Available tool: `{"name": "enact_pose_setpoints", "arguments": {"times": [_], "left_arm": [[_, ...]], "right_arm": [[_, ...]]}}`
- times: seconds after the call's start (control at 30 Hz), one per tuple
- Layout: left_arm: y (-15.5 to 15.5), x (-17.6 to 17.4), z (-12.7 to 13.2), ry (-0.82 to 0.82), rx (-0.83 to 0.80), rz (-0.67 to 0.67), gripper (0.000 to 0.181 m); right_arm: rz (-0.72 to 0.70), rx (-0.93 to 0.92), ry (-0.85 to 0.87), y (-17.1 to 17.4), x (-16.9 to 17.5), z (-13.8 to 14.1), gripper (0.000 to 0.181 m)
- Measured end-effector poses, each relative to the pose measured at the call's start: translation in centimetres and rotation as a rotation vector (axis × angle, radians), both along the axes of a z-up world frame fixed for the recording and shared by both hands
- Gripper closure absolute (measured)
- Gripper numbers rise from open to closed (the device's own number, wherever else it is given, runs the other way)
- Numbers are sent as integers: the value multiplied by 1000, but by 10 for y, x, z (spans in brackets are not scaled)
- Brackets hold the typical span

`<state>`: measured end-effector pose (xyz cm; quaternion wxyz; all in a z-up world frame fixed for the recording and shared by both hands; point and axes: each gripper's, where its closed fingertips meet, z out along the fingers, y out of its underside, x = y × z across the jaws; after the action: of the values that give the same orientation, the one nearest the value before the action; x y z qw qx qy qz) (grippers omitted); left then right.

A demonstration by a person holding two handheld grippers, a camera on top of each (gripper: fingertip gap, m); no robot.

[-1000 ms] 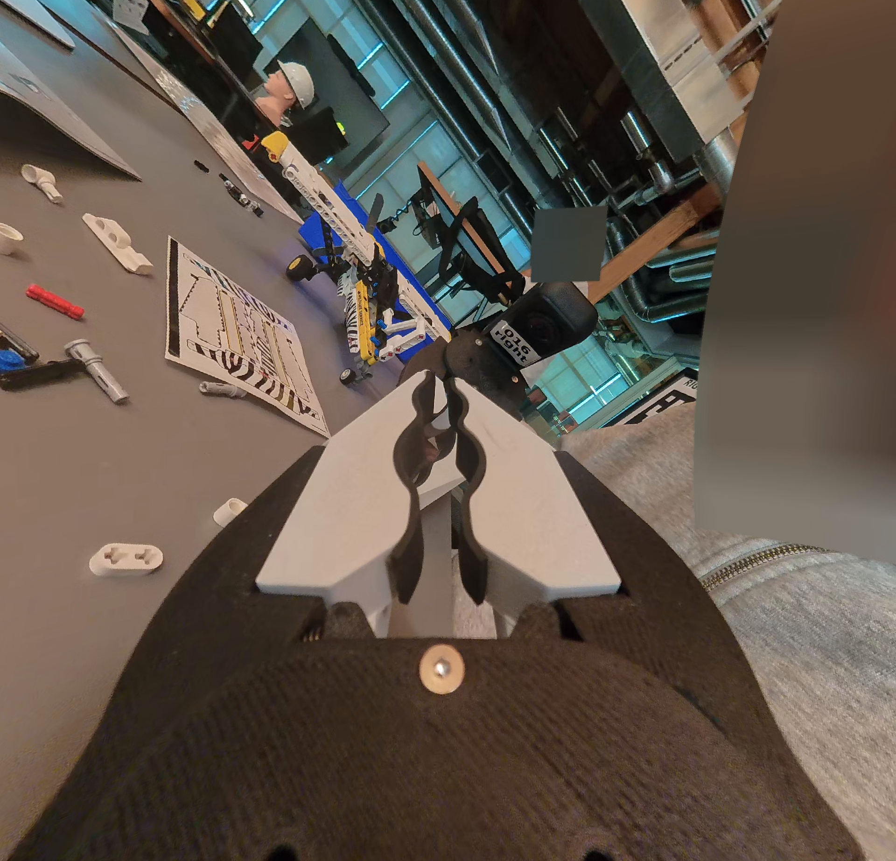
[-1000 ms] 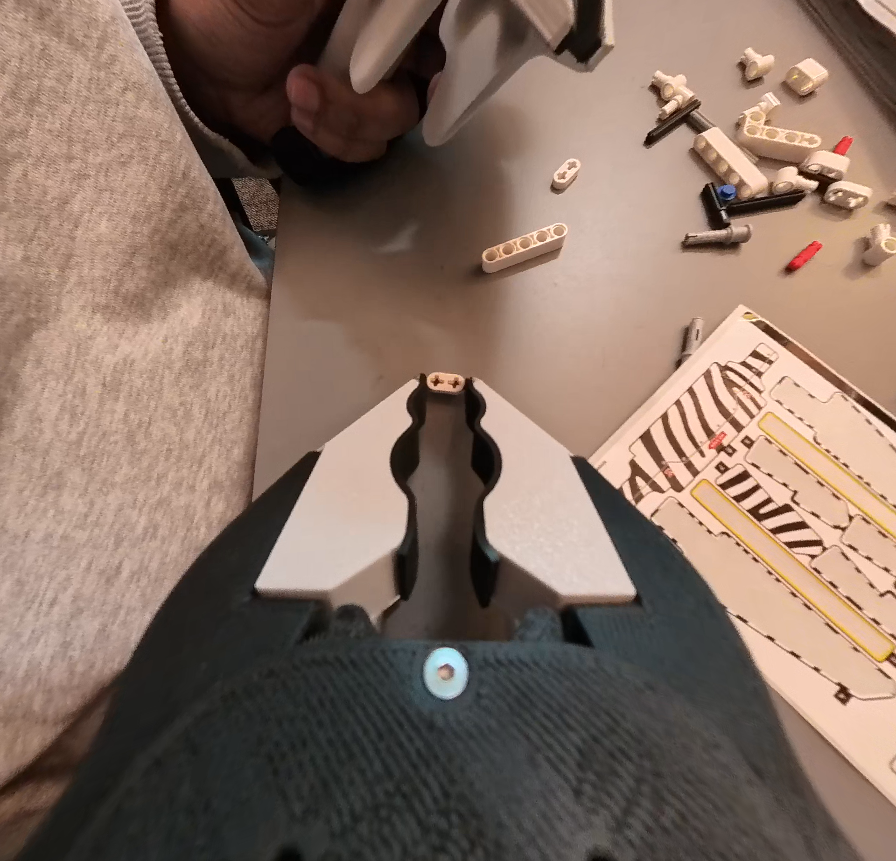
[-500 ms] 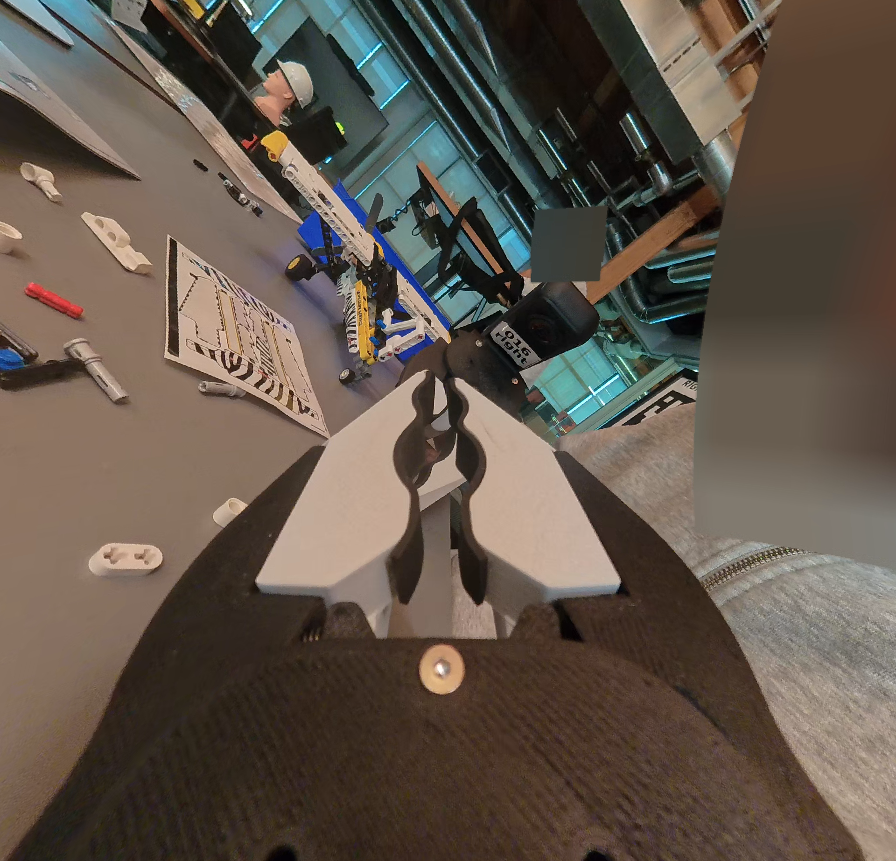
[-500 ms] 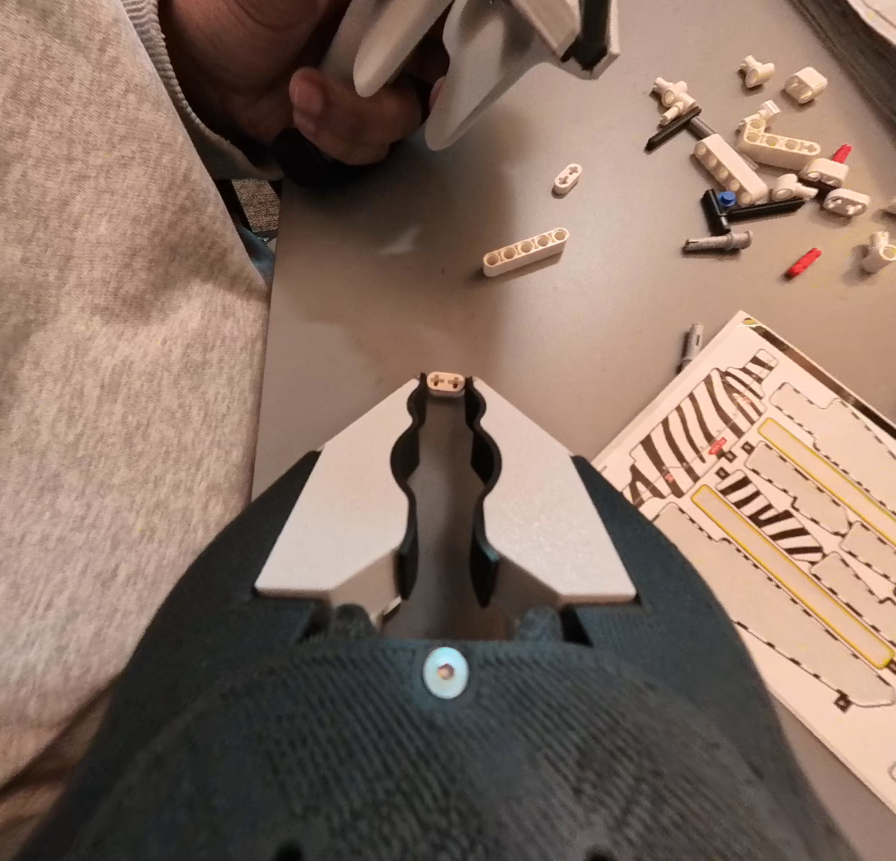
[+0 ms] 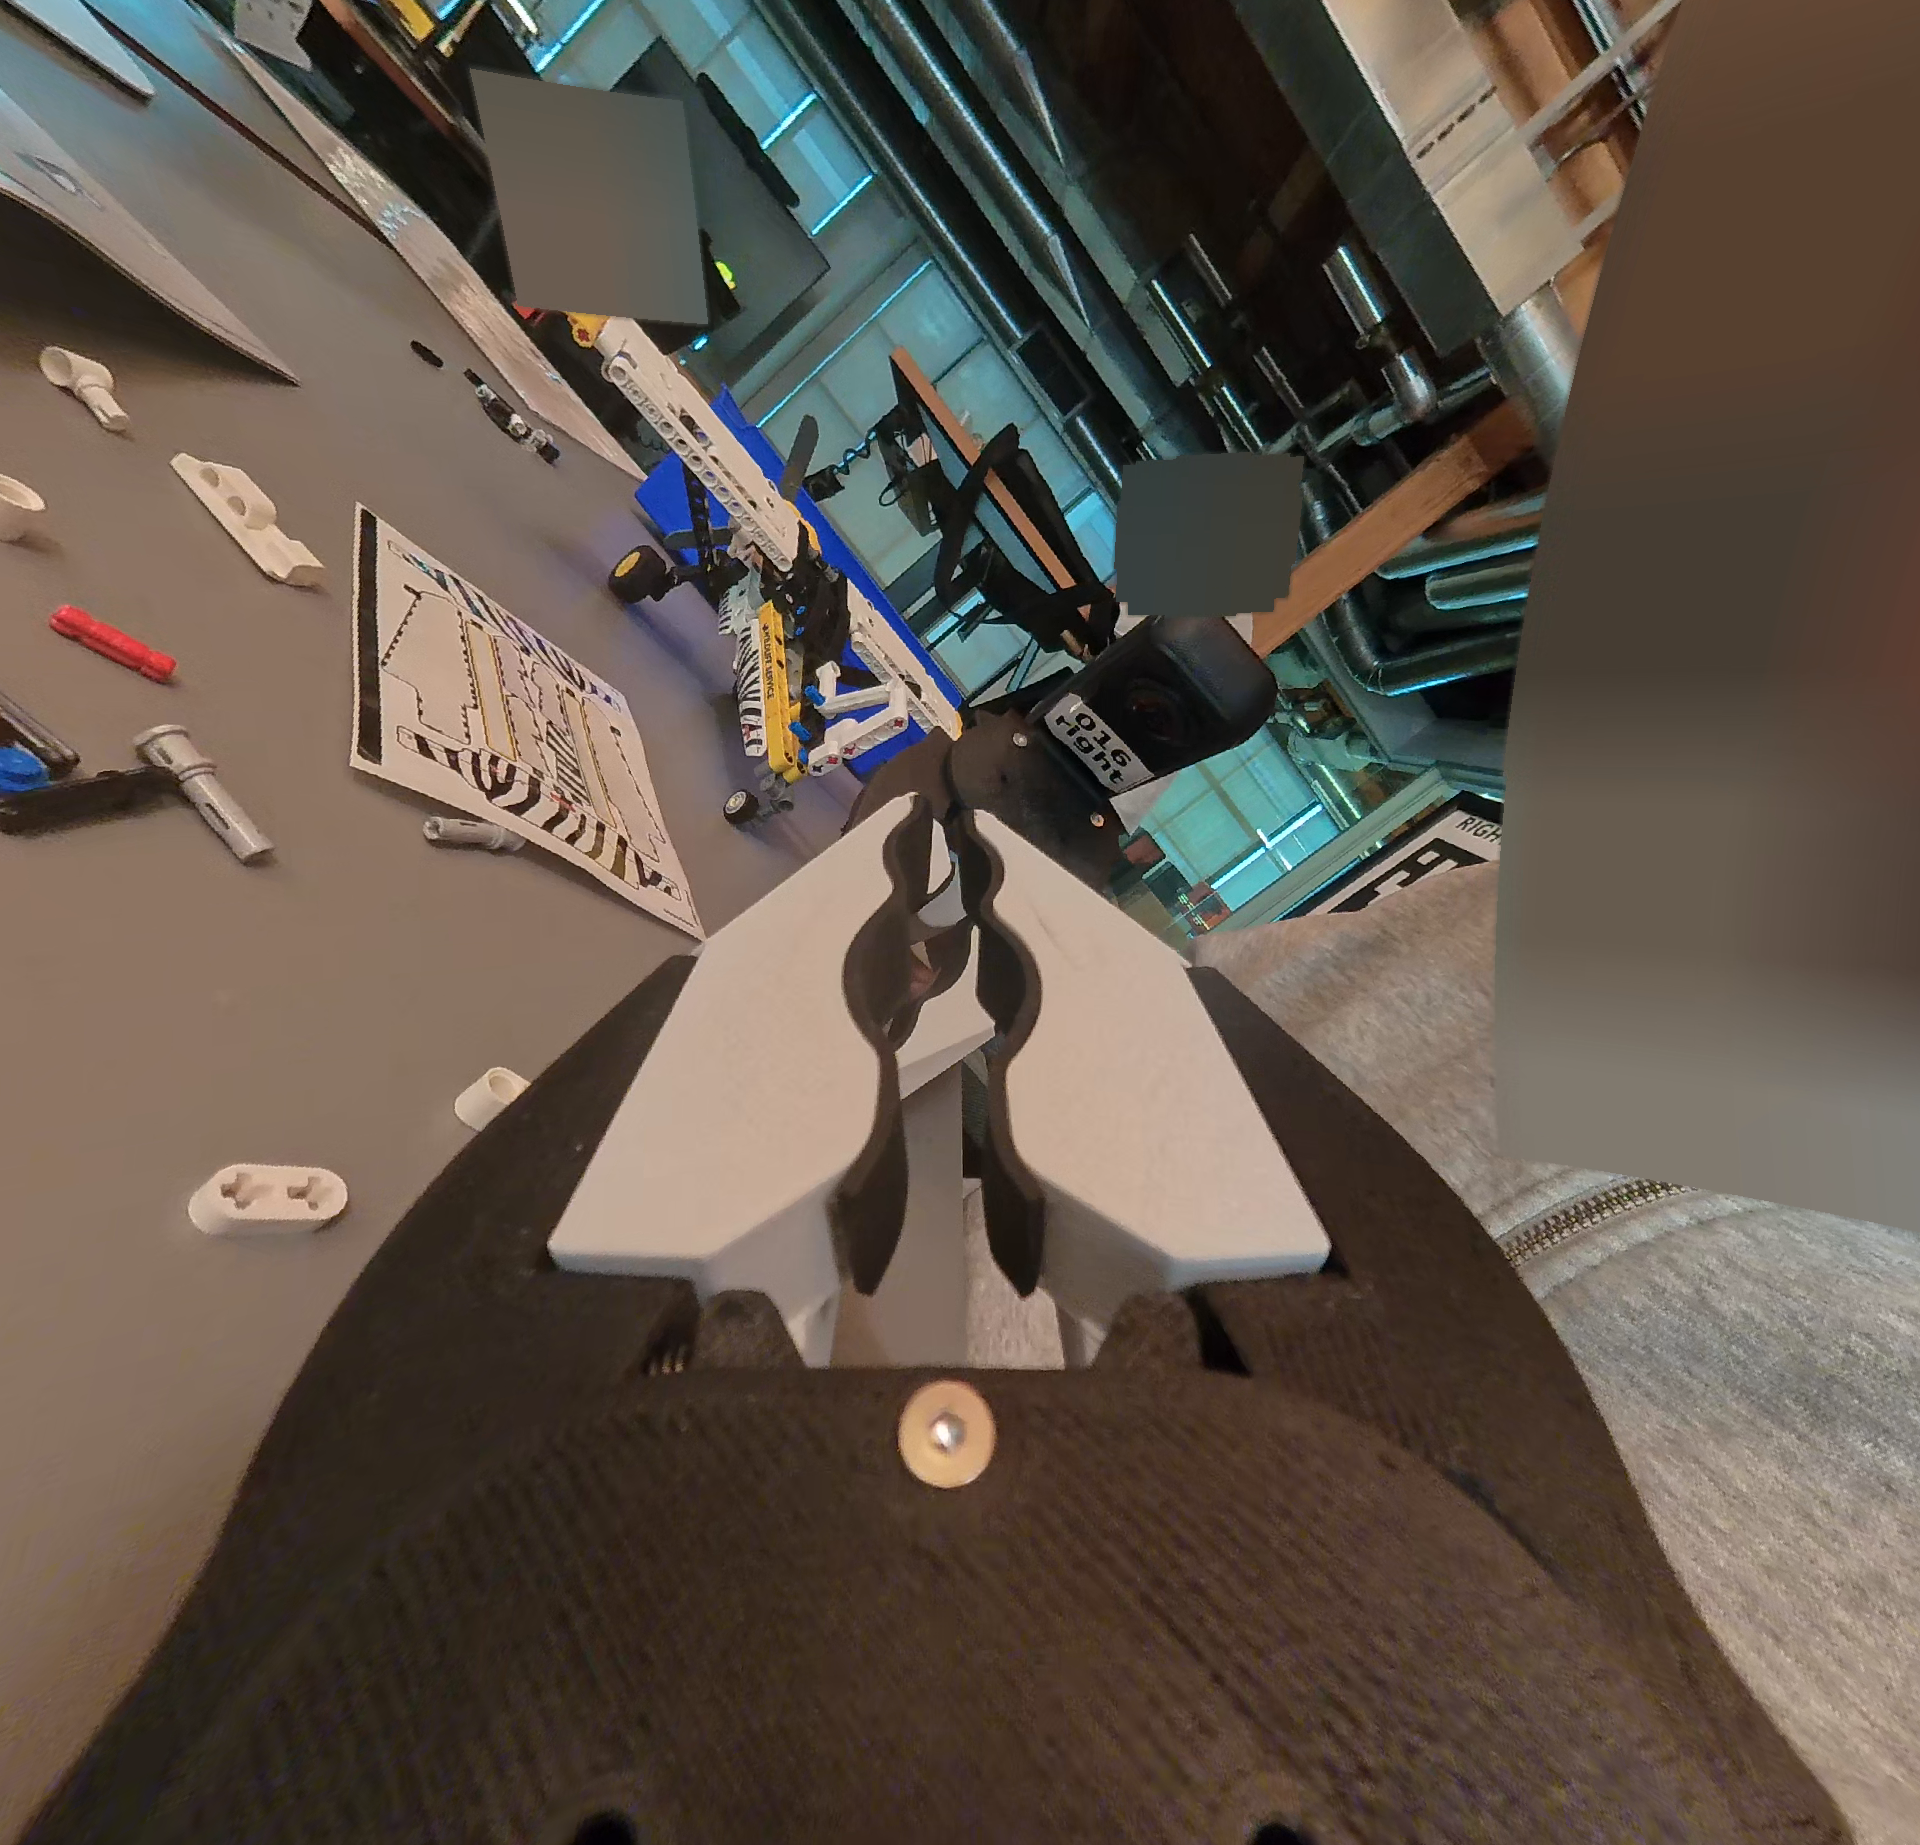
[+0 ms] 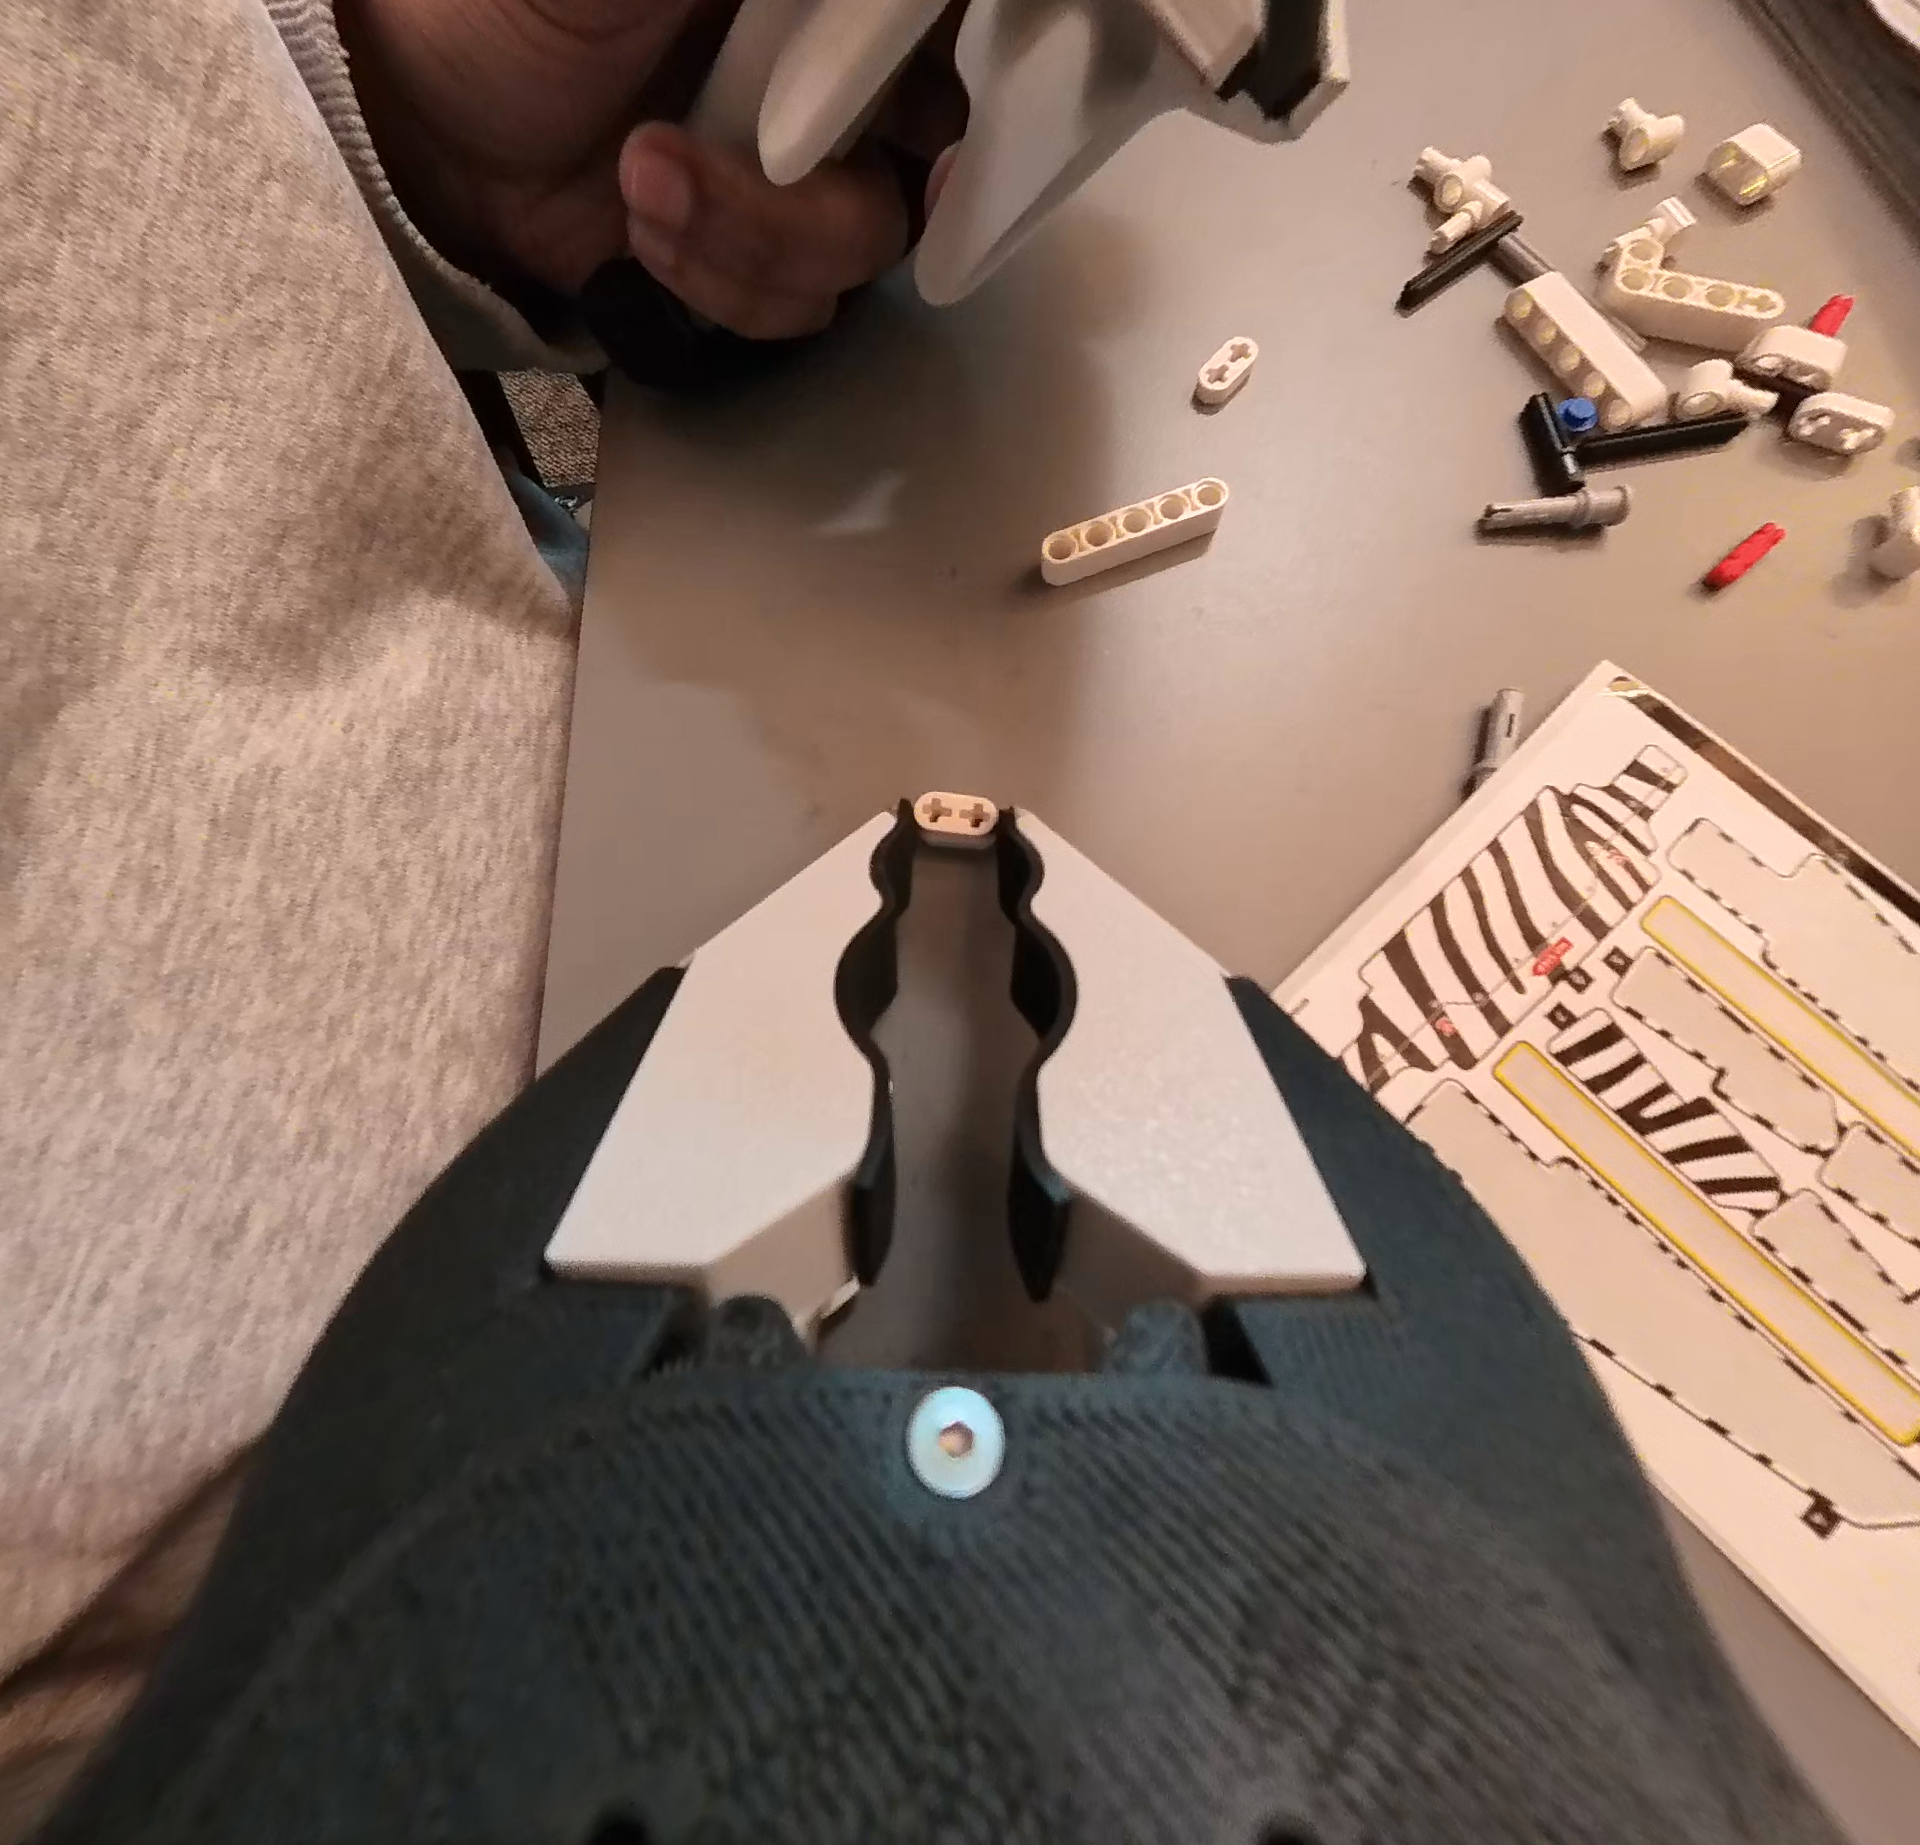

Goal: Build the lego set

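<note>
My right gripper (image 6: 961, 829) is shut on a small white two-hole connector (image 6: 961, 821), held at the fingertips above the grey table (image 6: 831, 652) near its edge. My left gripper (image 5: 940, 819) is shut with nothing visible in it; it also shows in the right wrist view (image 6: 1195, 19), held by a hand. The right gripper's black body (image 5: 1143, 715) sits just beyond the left fingertips. The partly built yellow, white and zebra-striped model (image 5: 779, 642) stands farther back on the table. A white five-hole beam (image 6: 1132, 530) lies ahead of the right gripper.
A zebra sticker sheet (image 6: 1662, 1068) lies to the right, also seen in the left wrist view (image 5: 499, 715). Loose parts cluster at the far right (image 6: 1662, 341): white beams, a black axle, a grey pin (image 6: 1553, 512), a red axle (image 6: 1745, 569). Another white two-hole connector (image 5: 268, 1198) lies alone. A grey sleeve (image 6: 208, 652) fills the left. Both grippers' tips are roughly 15 centimetres from the red axle (image 6: 1745, 569).
Almost nothing. The right gripper has drifted slightly with the connector still in it, and the left gripper has shifted a little in the right wrist view.
</note>
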<state>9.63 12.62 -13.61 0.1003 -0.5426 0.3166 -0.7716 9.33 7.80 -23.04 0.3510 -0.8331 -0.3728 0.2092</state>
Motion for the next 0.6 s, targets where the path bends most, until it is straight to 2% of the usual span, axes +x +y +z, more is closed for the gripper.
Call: {"name": "enact_pose_setpoints", "arguments": {"times": [0.6], "left_arm": [[0,0,0,-1,-3,0,179]], "right_arm": [[-23,17,3,1,3,5,161]]}}
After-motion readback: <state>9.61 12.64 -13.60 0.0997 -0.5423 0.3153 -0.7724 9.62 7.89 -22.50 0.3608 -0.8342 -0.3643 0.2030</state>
